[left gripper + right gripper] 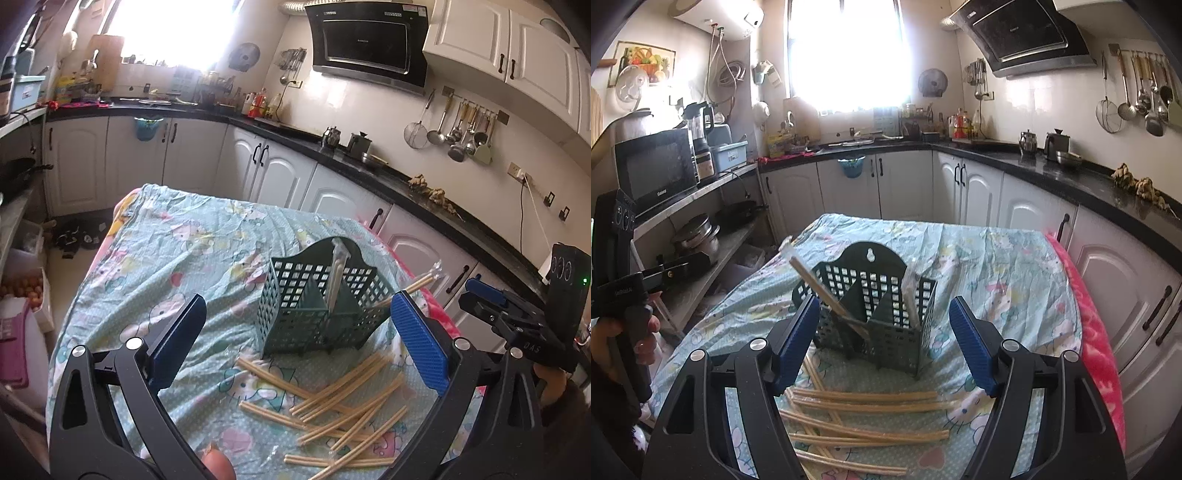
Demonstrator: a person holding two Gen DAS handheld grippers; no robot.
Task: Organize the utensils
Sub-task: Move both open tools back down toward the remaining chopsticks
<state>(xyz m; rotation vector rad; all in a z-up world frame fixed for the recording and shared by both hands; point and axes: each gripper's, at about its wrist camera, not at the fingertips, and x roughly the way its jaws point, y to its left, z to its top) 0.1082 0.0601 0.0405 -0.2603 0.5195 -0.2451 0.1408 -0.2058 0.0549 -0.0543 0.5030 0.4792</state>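
Note:
A dark green slotted utensil holder stands upright on a table with a cartoon-print cloth. Wrapped chopstick pairs stand in it: one upright in the middle and one leaning out at its right. Several wrapped chopstick pairs lie scattered on the cloth in front of it. My left gripper is open and empty, above the pile and just short of the holder. My right gripper is open and empty, its fingers on either side of the holder's near face. Loose pairs lie below it.
The right gripper also shows at the right edge of the left wrist view. A pink cloth edge runs along the table's right side. White cabinets and a black countertop wrap round behind. Shelves with pots stand at the left.

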